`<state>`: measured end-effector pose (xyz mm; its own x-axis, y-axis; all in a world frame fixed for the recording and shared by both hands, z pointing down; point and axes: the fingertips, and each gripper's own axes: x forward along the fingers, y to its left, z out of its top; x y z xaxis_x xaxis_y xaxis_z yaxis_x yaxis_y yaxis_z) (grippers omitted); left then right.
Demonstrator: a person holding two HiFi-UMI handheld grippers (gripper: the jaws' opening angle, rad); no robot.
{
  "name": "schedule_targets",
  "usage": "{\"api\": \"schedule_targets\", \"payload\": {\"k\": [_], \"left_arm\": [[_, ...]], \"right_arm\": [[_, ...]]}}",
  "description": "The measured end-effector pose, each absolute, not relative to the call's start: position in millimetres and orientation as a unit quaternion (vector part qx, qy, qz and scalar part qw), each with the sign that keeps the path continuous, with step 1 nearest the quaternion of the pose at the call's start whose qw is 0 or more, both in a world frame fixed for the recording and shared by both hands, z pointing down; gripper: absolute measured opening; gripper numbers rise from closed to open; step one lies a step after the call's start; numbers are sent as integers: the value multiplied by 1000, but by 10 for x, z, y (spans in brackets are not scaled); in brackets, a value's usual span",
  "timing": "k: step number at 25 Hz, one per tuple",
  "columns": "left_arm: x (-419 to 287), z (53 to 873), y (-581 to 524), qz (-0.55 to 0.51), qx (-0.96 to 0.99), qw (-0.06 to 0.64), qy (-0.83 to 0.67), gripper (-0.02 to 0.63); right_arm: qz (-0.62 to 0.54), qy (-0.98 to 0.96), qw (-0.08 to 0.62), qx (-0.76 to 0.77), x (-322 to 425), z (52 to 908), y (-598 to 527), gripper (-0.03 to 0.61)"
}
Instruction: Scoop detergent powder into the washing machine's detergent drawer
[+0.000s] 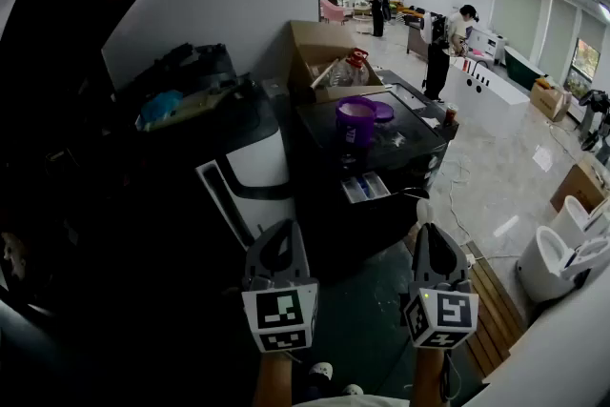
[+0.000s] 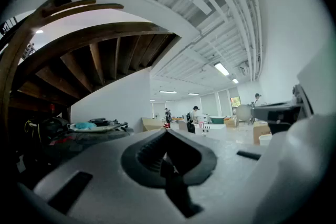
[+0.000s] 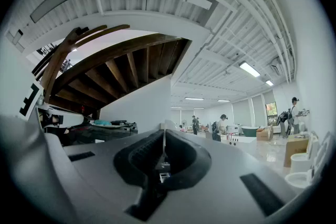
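Sitting atop washer (image 1: 412, 136), purple tub (image 1: 355, 121) — lid (image 1: 383, 110) beside

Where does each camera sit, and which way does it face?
Head view: on the person's head, looking steeply down at the dark washing machine, round purple plastic tub and open detergent drawer; both forearms, left gripper, right gripper below.
Left gripper view: on the left gripper, looking across the room along its shut jaws.
Right gripper view: likewise, jaws shut on a small white scoop.
Shared: both gripper views show the brown wooden stair underside.
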<state>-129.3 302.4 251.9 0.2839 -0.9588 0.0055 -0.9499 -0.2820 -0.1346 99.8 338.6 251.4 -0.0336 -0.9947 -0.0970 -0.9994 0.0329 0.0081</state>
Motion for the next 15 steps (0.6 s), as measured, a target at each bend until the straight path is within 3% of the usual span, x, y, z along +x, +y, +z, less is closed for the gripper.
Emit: {"api": "schedule_targets", "payload": {"k": [15], "left_arm": [[-1363,2587,2765,-39,-802,42,594,2]], "right_arm": [[36,710,34,-702,940,2552,3158,21]]}}
